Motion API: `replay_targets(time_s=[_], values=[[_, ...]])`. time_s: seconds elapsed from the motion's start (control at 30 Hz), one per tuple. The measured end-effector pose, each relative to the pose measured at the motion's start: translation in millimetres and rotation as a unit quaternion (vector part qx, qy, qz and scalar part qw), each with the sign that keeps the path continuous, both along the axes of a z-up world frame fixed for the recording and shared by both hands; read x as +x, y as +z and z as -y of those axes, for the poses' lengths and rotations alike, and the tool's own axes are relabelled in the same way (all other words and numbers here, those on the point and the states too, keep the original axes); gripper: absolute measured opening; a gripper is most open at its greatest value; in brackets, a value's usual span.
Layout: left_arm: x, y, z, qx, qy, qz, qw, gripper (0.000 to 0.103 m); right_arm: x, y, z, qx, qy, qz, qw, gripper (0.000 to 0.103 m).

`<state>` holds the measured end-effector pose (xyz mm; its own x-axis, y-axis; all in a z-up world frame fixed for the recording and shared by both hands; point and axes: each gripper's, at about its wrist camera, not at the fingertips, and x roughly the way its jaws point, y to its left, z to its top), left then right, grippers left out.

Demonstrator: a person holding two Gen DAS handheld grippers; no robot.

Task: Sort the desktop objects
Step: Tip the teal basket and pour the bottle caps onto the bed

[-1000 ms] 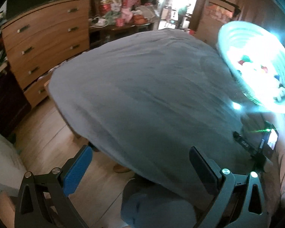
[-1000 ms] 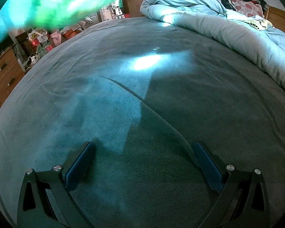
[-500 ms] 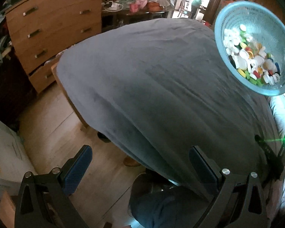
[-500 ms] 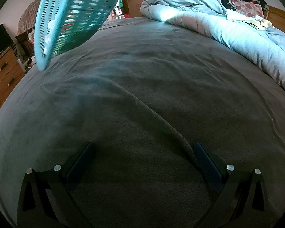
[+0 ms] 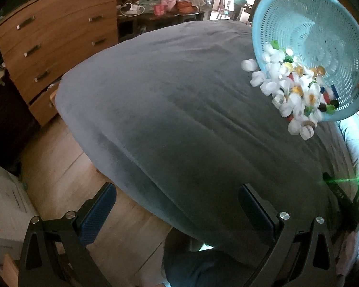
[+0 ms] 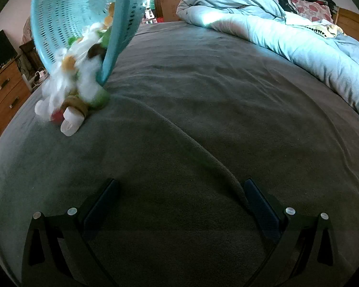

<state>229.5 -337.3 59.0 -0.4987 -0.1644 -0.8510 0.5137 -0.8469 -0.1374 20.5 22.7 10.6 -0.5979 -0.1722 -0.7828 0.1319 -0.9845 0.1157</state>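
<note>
The perforated turquoise plastic basket [image 5: 323,35] has tipped since half a second ago, and its mixed white and coloured bottle caps [image 5: 292,88] now spill onto the grey bed blanket [image 5: 167,107], so sorting can start soon. My left jaws [image 5: 177,205] and right jaws [image 6: 179,201] are both spread and empty. Only the left view shows single caps and a fingertip at the rim; the right view blurs them.

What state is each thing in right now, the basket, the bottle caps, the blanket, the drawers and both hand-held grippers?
Basket: tipped steeply, rim down toward the bed.
Bottle caps: spilling over the rim, some caught mid-fall.
Grey blanket: spread flat, lightly creased.
Blue duvet: bunched at the far side.
Dresser: bottom drawer partly open, the others shut.
Left hand-held gripper: open, empty.
Right hand-held gripper: open, empty.
</note>
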Motion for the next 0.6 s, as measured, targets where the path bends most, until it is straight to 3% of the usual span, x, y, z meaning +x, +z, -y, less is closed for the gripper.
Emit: replay_targets(time_s=[0.6], values=[[4.6,6.0,-6.4,0.019,-0.006,-0.010,0.9997,0.103,0.3,0.2,-0.1,0.000,0.000,-0.001,1.000,0.102]])
